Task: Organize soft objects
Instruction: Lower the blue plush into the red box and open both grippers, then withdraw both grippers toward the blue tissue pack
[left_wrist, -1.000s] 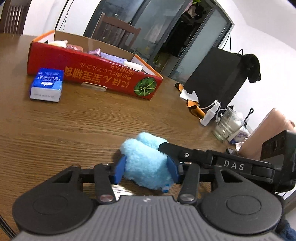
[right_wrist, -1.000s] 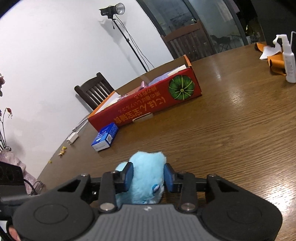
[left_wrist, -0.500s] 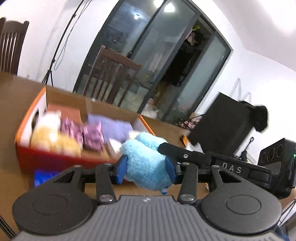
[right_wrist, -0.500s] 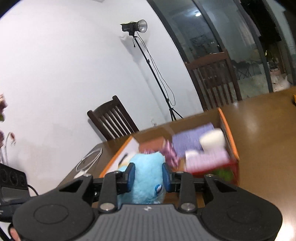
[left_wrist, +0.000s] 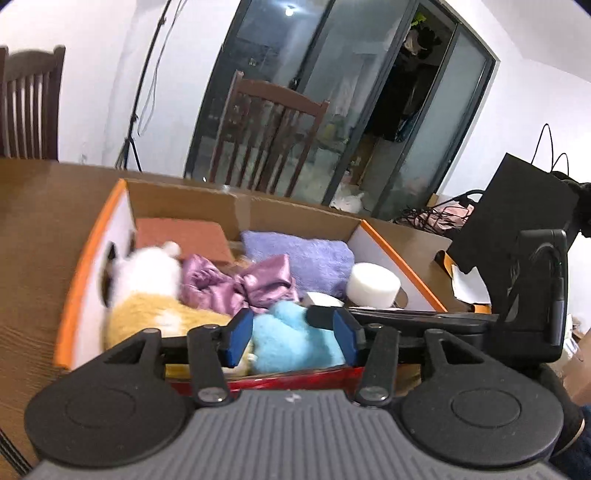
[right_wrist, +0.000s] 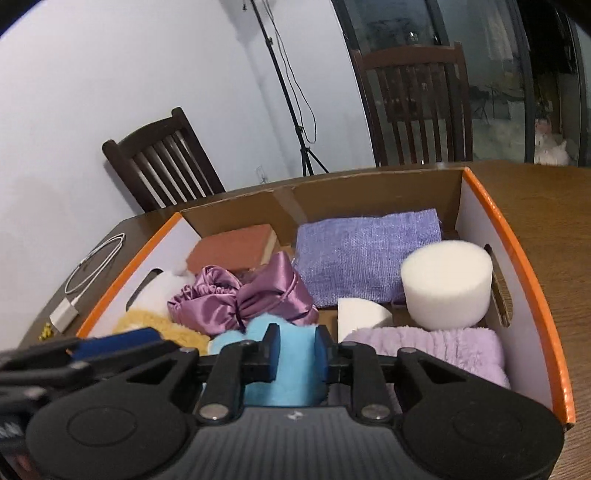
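Holding the blue plush toy over the near part of the cardboard box, we see its long axis run across between both grippers. It is fluffy, pale blue and rounded. The left gripper clamps one end; the right gripper, whose jaws have just been closing, squeezes the other.

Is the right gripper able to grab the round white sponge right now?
Probably not yet. The right gripper is shut on the blue plush toy, so its jaws are full. The round white sponge sits uncovered in the cardboard box, so nothing else blocks it.
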